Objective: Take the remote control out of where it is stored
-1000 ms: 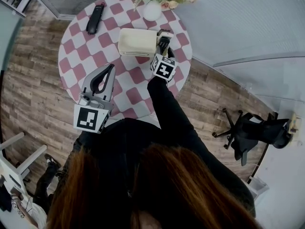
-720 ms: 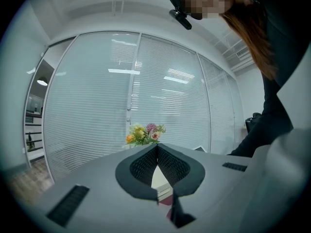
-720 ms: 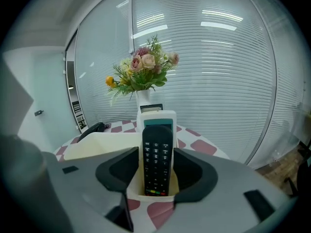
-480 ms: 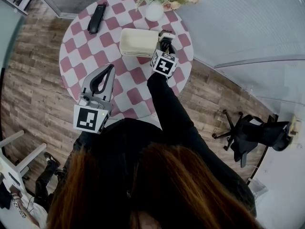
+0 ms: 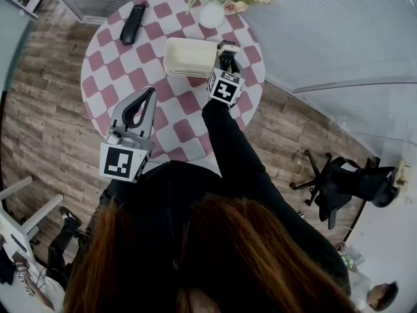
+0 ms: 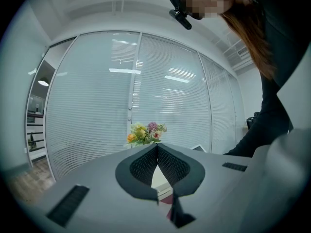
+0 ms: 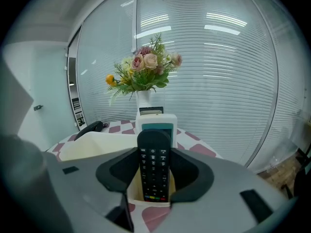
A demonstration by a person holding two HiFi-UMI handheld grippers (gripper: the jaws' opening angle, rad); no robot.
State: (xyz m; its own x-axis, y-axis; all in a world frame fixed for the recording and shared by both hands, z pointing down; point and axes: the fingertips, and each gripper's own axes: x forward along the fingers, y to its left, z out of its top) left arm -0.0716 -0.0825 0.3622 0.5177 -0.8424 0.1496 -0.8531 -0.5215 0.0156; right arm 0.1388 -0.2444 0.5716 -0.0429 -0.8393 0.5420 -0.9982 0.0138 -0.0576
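Observation:
A black remote (image 7: 154,171) stands upright in the end slot of a cream holder (image 5: 187,57) on the round checkered table (image 5: 107,70). A white remote with a teal screen (image 7: 156,124) stands right behind it. My right gripper (image 7: 154,152) reaches around the black remote. Its jaws have just been opening and flank the remote's sides, which still sits in the slot. In the head view the right gripper (image 5: 225,62) is at the holder's right end. My left gripper (image 5: 152,94) hovers over the table's near left side, shut and empty, also seen as the left gripper (image 6: 157,147).
Another black remote (image 5: 132,23) lies flat at the table's far left edge. A white vase of flowers (image 5: 212,10) stands just behind the holder. A black office chair (image 5: 345,178) is on the wooden floor to the right. Glass walls with blinds surround the table.
The right gripper has crept slightly closer around the black remote in the holder. The left gripper has stayed where it was.

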